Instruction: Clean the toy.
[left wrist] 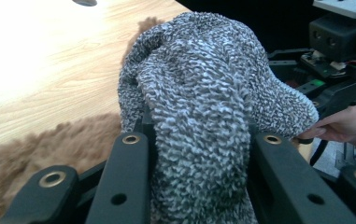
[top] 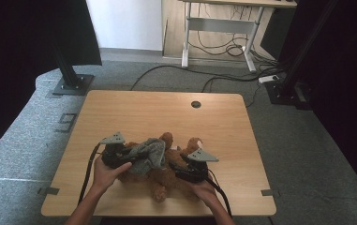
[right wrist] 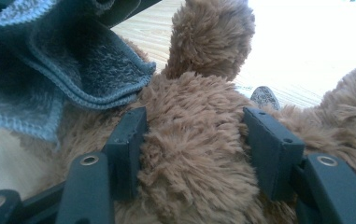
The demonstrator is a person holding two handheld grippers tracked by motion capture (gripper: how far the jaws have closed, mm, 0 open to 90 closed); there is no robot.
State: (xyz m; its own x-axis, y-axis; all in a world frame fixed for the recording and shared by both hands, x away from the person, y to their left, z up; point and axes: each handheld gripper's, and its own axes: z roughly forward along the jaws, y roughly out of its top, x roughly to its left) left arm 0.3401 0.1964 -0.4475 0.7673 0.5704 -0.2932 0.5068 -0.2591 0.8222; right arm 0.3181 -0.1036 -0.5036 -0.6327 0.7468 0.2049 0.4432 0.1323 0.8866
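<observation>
A brown plush bear [top: 163, 180] lies on its back near the front of the wooden table [top: 143, 112]. A grey knitted cloth [top: 149, 152] is draped over its upper body. My left gripper [top: 127, 159] is shut on a bunched fold of this grey cloth [left wrist: 199, 107], which fills the gap between the jaws of the left gripper [left wrist: 198, 140]. My right gripper [top: 178, 171] is at the bear's right side. In the right gripper view, the right gripper [right wrist: 194, 135] is shut on the bear's furry body [right wrist: 194, 177], with the cloth's hem [right wrist: 49, 60] hanging above left.
A round cable hole [top: 195, 104] sits at the table's far edge. Black stand bases [top: 72, 84] and cables [top: 223, 75] lie on the grey floor beyond. A white-legged desk [top: 218, 23] stands at the back. A hand [left wrist: 348, 123] shows at the right of the left gripper view.
</observation>
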